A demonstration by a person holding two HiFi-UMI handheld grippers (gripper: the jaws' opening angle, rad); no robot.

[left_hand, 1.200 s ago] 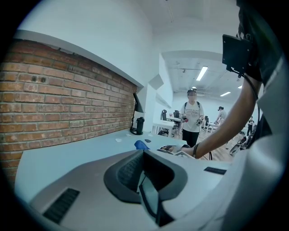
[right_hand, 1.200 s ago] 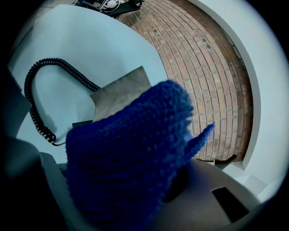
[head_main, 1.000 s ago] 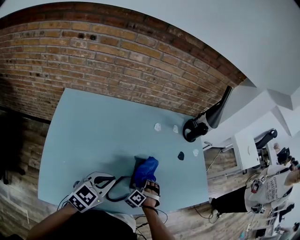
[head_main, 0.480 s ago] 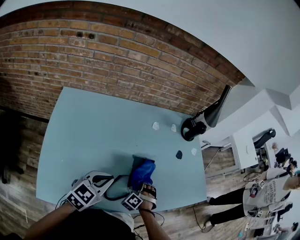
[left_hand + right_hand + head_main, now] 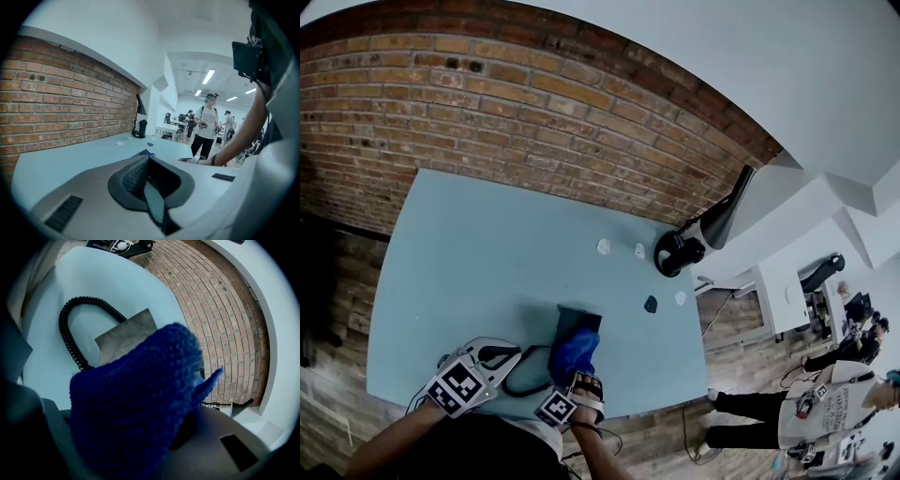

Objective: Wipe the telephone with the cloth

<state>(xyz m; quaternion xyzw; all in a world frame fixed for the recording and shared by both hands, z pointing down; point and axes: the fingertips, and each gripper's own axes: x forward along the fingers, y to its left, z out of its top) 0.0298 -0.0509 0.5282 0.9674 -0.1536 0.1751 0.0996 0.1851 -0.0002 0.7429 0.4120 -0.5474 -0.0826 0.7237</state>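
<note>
Work surface: a light blue table (image 5: 487,244) set against a brick wall (image 5: 534,112).

Telephone (image 5: 581,321): a gray unit lying flat near the table's front edge, just ahead of the right gripper (image 5: 578,380). Its black coiled cord (image 5: 65,319) loops out to the left across the tabletop and curves back toward the grippers.

Cloth (image 5: 574,352): a blue knitted piece, bunched. It covers the near part of the telephone and touches it. In the right gripper view it fills most of the frame, with the telephone's far corner showing above it.

Right gripper: jaws clamped on the cloth – the fabric bulges out between them and hides the pads.

Left gripper (image 5: 500,359): it sits to the left of the telephone, close to the cord's loop and low over the table edge. Its jaws are drawn together, gray faces meeting around a dark ribbed hollow.

Other items: four small pieces, three white (image 5: 604,247) and one dark (image 5: 651,304), lie well apart from the telephone toward the far right of the table. A black desk lamp (image 5: 678,251) stands at the far right corner. People (image 5: 206,126) stand in the room beyond – too distant to detail.
</note>
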